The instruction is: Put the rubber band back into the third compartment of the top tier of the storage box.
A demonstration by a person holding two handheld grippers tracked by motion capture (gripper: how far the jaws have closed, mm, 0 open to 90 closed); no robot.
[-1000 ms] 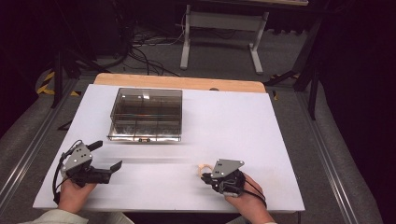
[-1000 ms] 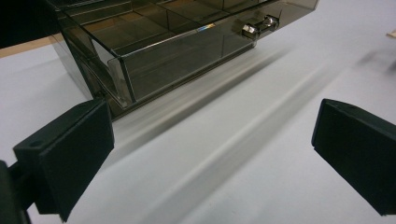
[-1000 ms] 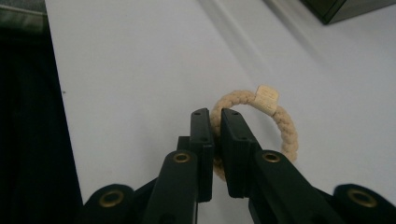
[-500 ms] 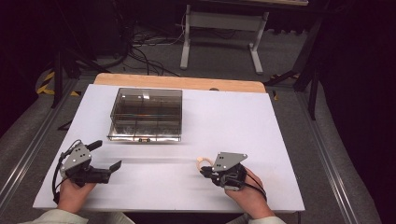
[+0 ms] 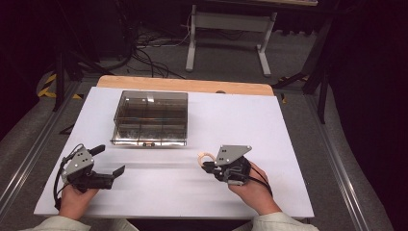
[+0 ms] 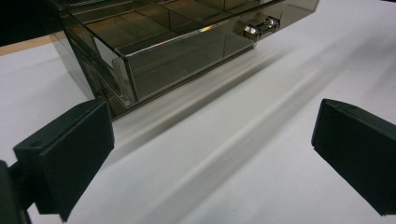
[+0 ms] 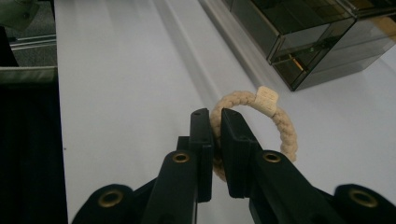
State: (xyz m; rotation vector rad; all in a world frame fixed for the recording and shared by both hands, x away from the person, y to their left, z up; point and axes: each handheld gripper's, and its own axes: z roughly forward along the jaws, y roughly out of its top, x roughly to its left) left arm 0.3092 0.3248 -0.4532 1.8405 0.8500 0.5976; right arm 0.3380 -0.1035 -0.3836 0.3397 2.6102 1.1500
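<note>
My table [image 5: 269, 125] is topped with a white sheet, and a strip of bare wood [image 5: 183, 84] shows along its far edge. A smoky clear box [image 5: 150, 118] with compartments lies directly on the white, toward the far left, with its small metal latch [image 6: 256, 27] facing my side. The white surface shows faint long creases running across it.

Table's got a white sheet [image 5: 250, 125] over it, with a strip of bare wood edge [image 5: 183, 84] showing along the far side. Behind that there's grey floor with a tangle of black cables [image 5: 144, 45] and a white metal stand [image 5: 228, 36].
</note>
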